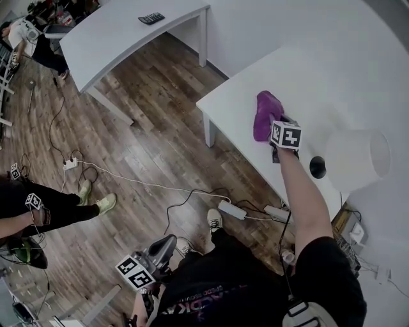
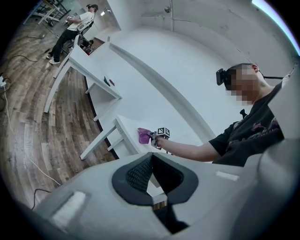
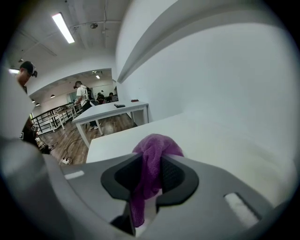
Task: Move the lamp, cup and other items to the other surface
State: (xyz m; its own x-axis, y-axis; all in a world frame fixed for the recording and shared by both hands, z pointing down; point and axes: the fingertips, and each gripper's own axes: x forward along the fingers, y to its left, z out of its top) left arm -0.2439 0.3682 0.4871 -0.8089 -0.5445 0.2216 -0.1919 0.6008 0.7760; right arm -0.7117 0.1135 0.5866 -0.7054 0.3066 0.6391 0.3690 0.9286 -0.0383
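A purple cloth [image 1: 267, 115] lies bunched on the near white table [image 1: 233, 96]. My right gripper [image 1: 273, 134] is over its near end, shut on it. In the right gripper view the cloth [image 3: 157, 145] runs up between the dark pads of the right gripper [image 3: 151, 171] and hangs below them. A white lamp [image 1: 356, 159] with a round black base [image 1: 317, 167] stands just right of that gripper. My left gripper [image 1: 167, 244] hangs low by my legs over the floor; in its own view the left gripper [image 2: 152, 161] is shut with nothing in it. No cup is in sight.
A second, longer white table [image 1: 115, 32] stands farther off with a black remote-like item [image 1: 151, 18] on it. Power strips [image 1: 231, 209] and cables cross the wooden floor between the tables. Another person [image 1: 38, 211] stands at the left, and one more [image 1: 29, 38] beyond the far table.
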